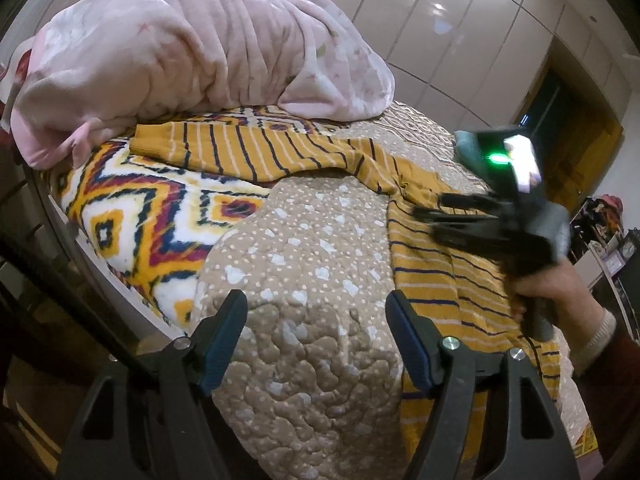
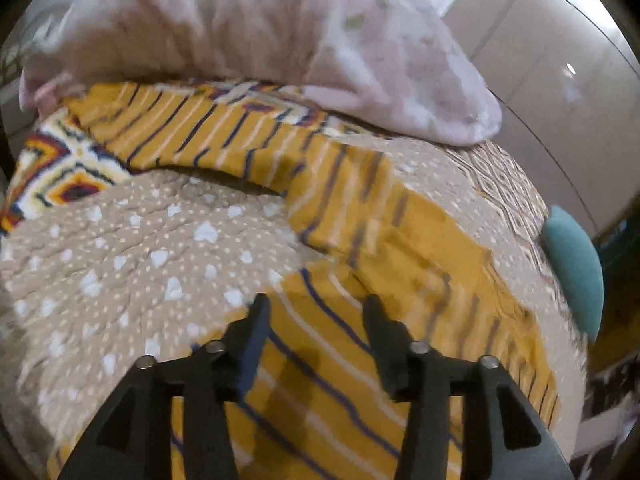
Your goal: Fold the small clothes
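Right claw (image 2: 314, 312) is hovering wide apart and empty right over the striped top (image 2: 320, 380), whose body is lying under and ahead of it on the bed (image 2: 120, 248), one sleeve running far ahead-left toward the pink blanket (image 2: 280, 32). Left claw (image 1: 316, 312) is also gaping, empty, with the top just off its right finger, so right is nearer. The right view is motion-blurred and the top's near hem is cut off, so it's probably not touching cloth yet.

right gripper (image 1: 432, 216) motion-blurred in left wrist view, finger gap unreadable; striped garment (image 2: 328, 392) smeared and cut off at bottom edge in right wrist view
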A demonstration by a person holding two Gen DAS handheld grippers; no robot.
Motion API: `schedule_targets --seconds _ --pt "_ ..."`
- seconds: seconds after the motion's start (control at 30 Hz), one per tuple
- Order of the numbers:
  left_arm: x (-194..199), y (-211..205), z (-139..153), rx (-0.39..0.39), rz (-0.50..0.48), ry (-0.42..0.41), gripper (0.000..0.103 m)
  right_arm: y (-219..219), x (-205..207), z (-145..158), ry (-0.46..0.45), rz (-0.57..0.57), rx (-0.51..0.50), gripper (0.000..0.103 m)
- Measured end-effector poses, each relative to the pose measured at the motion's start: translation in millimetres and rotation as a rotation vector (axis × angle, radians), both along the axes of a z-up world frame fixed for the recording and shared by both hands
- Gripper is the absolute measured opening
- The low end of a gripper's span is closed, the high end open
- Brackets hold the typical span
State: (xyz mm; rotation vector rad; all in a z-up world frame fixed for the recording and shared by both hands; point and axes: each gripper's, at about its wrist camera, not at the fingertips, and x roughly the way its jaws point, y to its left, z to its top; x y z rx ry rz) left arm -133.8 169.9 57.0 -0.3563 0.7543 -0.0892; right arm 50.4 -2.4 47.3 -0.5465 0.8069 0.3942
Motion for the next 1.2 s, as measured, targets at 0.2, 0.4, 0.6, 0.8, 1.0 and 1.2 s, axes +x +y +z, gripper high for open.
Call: schedule_targets --seconds 0.2,0.4,0.6,0.8,1.0,1.2 --pt "18.4 10.1 -3.6 -0.067 0.015 0.035 0.072 -115.4 -13.6 15.7 0.036 -0.274 0.150 0.055" --pt "79.0 66.0 -20.8 -0.238 0.185 0.097 0.073 -213.9 -59.6 15.3 0.034 -0.455 0.262 0.060" --pt "129.4 124.0 -39.2 -0.280 0.409 0.117 0.073 -260.0 -100.2 4.9 0.034 -0.533 0.360 0.061" --pt "186.0 134.9 -51.3 -0.231 0.460 0.184 0.071 -282.0 -119.3 -12.2 0.055 -0.601 0.416 0.061" --pt "217.8 113.9 -25.6 0.038 0.418 0.225 0.004 -302.5 -128.8 -20.9 0.051 -0.668 0.466 0.061" --pt "227.0 53.9 45.5 0.058 0.274 0.098 0.004 -325.1 -145.1 -14.0 0.003 -0.699 0.548 0.061"
